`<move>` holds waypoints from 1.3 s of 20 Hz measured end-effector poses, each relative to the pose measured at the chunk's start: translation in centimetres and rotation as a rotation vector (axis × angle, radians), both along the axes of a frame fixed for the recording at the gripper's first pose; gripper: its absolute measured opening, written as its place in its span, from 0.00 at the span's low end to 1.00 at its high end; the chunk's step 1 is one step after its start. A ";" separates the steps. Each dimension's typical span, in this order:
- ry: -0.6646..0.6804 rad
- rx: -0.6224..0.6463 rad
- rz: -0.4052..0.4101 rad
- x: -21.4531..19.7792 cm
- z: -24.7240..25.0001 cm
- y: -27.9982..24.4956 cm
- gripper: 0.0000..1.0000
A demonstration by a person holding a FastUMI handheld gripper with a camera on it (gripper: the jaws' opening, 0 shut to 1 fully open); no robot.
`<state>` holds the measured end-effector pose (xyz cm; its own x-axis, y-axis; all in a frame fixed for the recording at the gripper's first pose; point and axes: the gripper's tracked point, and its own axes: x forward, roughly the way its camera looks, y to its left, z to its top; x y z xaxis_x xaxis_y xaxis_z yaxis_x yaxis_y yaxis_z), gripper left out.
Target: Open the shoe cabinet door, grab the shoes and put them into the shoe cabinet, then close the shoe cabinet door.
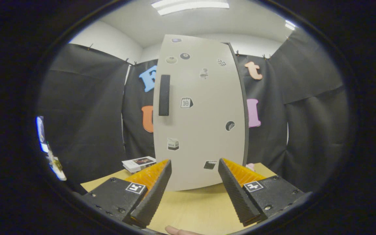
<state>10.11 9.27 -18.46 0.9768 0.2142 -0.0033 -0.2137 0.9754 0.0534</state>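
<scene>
A tall pale shoe cabinet point(204, 130) stands upright on the wooden table point(191, 209), straight ahead of my fingers. Its door is shut and carries several small stickers. A black vertical handle point(164, 95) sits near the door's left edge, high above the left finger. My gripper point(194, 169) is open, fingers wide apart, with nothing between them. It hovers over the table a short way in front of the cabinet's base. A small pink thing point(250, 166) peeks out beside the cabinet's lower right corner, behind the right finger; I cannot tell what it is.
A flat box or book point(139, 163) lies on the table left of the cabinet, beyond the left finger. Black cloth walls close in behind and on both sides. A fingertip of a person's hand point(178, 231) shows at the near table edge.
</scene>
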 end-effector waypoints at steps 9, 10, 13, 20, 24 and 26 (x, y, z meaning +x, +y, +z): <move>0.038 0.017 -0.141 -3.6 -0.6 -6.7 0.97; 0.033 0.012 -0.168 -3.6 -0.4 -7.4 0.98; 0.014 -0.005 -0.144 -4.0 -0.8 -7.3 0.97; -0.033 0.028 -0.090 -6.3 0.8 -8.5 0.97; -0.028 0.049 -0.104 -6.8 1.1 -9.2 0.97; -0.020 0.062 -0.106 -7.0 1.4 -9.2 0.97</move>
